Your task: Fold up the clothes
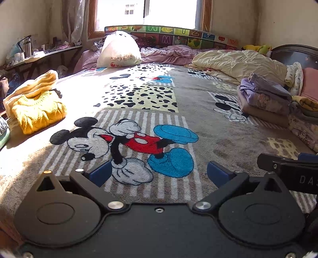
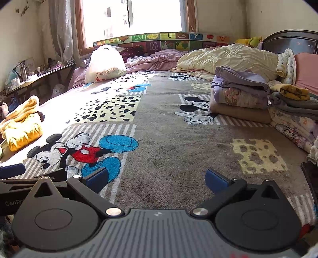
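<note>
Daylight pours through the window (image 1: 147, 12) ahead of me, which is blown out to pure white in both views. It lays a glaring sunlit patch across the left side of the blanket (image 1: 83, 93), washing out the pattern there, while the right side lies in softer shade. The yellow sweater (image 1: 37, 111) casts a short shadow. Focus is fairly sharp centrally; fisheye bending curves the walls, with dark vignetted corners.

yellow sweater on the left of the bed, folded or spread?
Folded. The yellow sweater sits as a compact bundle at the bed's left edge, collar on top, with a cream garment behind it. Neither gripper touches it.
</note>
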Demonstrator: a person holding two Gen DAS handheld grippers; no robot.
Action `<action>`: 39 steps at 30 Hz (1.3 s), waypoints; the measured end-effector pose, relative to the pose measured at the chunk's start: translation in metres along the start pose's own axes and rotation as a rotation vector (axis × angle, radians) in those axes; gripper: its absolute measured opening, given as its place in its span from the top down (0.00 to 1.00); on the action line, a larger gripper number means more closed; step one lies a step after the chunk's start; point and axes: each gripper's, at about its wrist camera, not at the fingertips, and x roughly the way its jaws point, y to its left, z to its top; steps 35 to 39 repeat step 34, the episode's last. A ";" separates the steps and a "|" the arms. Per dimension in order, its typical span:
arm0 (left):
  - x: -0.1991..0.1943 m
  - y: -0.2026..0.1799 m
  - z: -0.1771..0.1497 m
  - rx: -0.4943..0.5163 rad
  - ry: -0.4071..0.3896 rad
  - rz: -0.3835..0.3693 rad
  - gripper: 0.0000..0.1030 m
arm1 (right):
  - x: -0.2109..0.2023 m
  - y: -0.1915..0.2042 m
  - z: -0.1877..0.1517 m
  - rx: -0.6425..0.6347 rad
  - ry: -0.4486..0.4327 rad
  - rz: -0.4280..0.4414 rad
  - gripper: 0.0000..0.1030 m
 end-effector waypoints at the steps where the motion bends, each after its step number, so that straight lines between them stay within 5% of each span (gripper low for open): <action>1: -0.001 0.001 -0.001 -0.003 -0.002 -0.001 0.00 | 0.000 0.001 0.000 -0.002 -0.001 -0.001 0.00; 39: 0.027 0.001 0.017 0.021 -0.018 0.011 0.00 | 0.023 0.005 0.012 -0.007 0.009 0.021 0.00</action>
